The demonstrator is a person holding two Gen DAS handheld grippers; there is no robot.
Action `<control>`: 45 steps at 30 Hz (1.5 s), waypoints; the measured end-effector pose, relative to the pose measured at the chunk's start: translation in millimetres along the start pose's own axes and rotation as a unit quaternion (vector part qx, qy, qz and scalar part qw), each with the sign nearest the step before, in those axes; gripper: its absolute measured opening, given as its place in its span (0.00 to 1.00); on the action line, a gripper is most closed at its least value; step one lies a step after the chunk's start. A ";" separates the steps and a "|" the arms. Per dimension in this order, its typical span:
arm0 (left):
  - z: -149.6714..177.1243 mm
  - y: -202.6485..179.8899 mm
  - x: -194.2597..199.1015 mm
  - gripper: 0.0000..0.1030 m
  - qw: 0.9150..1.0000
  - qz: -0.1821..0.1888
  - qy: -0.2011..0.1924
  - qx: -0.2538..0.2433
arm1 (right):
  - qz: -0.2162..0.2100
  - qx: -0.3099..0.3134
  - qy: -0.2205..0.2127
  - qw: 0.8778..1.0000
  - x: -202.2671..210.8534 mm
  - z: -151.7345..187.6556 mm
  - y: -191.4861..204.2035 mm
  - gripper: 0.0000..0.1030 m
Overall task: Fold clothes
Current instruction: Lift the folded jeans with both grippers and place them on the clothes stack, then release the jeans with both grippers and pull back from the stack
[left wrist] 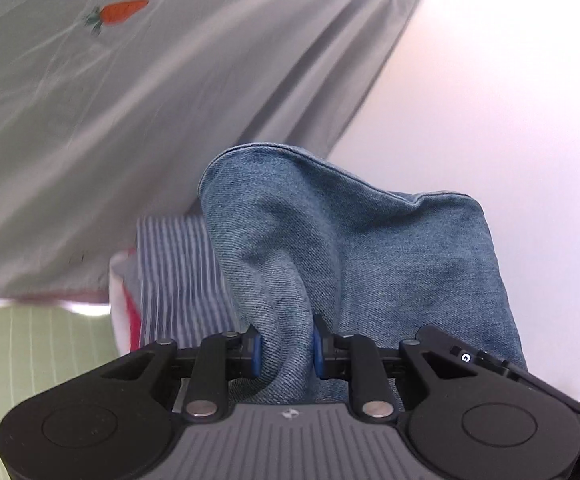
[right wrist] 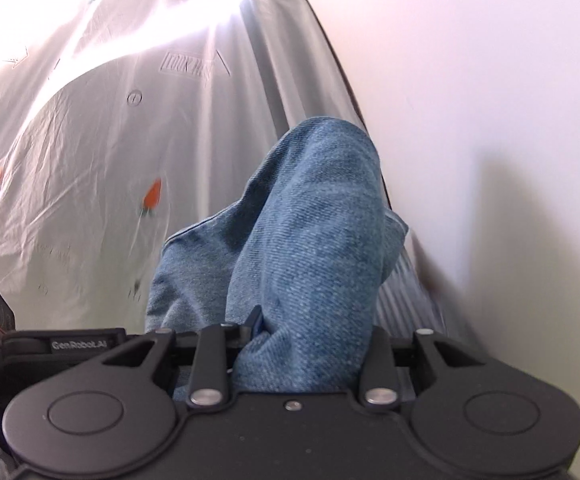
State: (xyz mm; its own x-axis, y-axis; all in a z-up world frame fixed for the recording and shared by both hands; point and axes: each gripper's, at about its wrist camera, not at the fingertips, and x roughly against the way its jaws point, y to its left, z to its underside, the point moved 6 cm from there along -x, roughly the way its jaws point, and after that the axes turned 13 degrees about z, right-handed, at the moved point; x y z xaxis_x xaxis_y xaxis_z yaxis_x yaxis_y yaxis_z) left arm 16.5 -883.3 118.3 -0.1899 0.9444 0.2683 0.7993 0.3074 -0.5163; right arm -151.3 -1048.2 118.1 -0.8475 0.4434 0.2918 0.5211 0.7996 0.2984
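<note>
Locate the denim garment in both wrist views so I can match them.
Left wrist: denim garment fills centre and lower right, pinched in the left tool.
Right wrist: denim garment rises through the centre, bunched in the right tool.
Shared landmark: grey carrot-print curtain behind, upper left.

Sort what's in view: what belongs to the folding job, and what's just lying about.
In the job:
- denim garment
- left gripper, clamped on it
- right gripper, clamped on it

Lying about:
- striped cloth
- carrot-print sheet
- green lined surface
</note>
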 end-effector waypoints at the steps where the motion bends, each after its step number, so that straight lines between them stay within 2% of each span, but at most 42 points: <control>1: -12.1 7.9 -13.8 0.25 1.000 -0.006 -0.007 -0.001 | -0.005 0.005 -0.009 1.000 -17.6 -11.9 -0.9 0.31; 3: -28.8 30.9 -46.4 0.39 1.000 -0.028 -0.012 -0.003 | 0.014 -0.005 -0.003 1.000 -69.6 -15.4 -9.9 0.35; 4: -31.3 45.6 -64.3 0.43 0.999 -0.047 -0.007 -0.005 | 0.023 -0.011 0.000 1.000 -95.5 -17.2 -14.4 0.43; 5: -29.9 61.4 -83.0 0.50 0.997 -0.070 0.006 -0.004 | 0.034 -0.015 0.004 0.999 -121.7 -18.2 -18.9 0.47; 7: -17.5 95.3 -112.9 0.55 0.993 -0.112 0.034 0.005 | 0.083 0.011 0.022 0.996 -166.8 0.1 -25.4 0.54; 8: -14.7 99.0 -115.0 0.58 0.992 -0.119 0.036 0.002 | 0.106 0.030 0.026 0.994 -184.1 9.9 -28.0 0.56; 9: -12.5 100.1 -114.7 0.69 0.992 -0.123 0.037 -0.002 | 0.130 0.048 0.030 0.990 -201.3 19.7 -30.6 0.61; 10: -10.3 101.2 -114.3 0.76 0.991 -0.127 0.037 -0.006 | 0.151 0.065 0.033 0.986 -217.2 28.8 -33.2 0.64; 11: -8.2 102.4 -114.0 0.86 0.991 -0.131 0.038 -0.010 | 0.157 0.071 0.023 0.985 -219.0 31.1 -35.8 0.66; 13: -3.8 104.6 -113.3 0.91 0.989 -0.139 0.038 -0.018 | 0.163 0.084 0.012 0.983 -219.5 34.1 -39.8 0.75; 15: 0.5 106.8 -112.6 0.95 0.988 -0.148 0.039 -0.027 | 0.165 0.097 0.006 0.981 -217.0 35.6 -42.6 0.79; 21: 13.2 113.4 -110.4 0.96 0.983 -0.173 0.041 -0.051 | 0.169 0.110 0.002 0.979 -189.4 35.1 -36.4 0.88; 24: 15.0 103.3 -87.6 0.97 0.981 -0.182 0.040 -0.061 | 0.177 0.119 -0.008 0.977 -156.6 39.9 -29.8 0.91; 28: 25.6 72.5 -43.3 0.99 0.978 -0.185 0.028 -0.097 | 0.186 0.126 -0.023 0.974 -105.5 43.8 -21.1 0.95; 31: 45.4 40.0 -10.1 1.00 0.974 -0.171 0.034 -0.142 | 0.189 0.108 -0.029 0.976 -62.3 50.5 -17.6 0.98; 33: 63.9 20.6 10.5 1.00 0.973 -0.165 0.036 -0.155 | 0.191 0.102 -0.025 0.976 -34.1 59.3 -12.9 0.99; 40: 133.7 -11.4 66.0 1.00 0.982 -0.132 0.066 -0.115 | 0.208 0.113 0.004 0.972 51.0 102.0 8.7 1.00; 45: 166.5 -24.1 98.7 1.00 0.981 -0.125 0.085 -0.118 | 0.228 0.088 0.043 0.969 105.6 145.8 9.4 1.00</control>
State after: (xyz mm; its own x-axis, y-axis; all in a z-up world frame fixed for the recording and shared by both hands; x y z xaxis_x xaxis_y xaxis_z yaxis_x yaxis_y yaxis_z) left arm -116.5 -778.1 21.8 -0.3160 0.8033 0.5049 0.8529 0.4736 -0.2196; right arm -250.7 -934.8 19.2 -0.5175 0.7372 0.4344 0.8078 0.5884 -0.0361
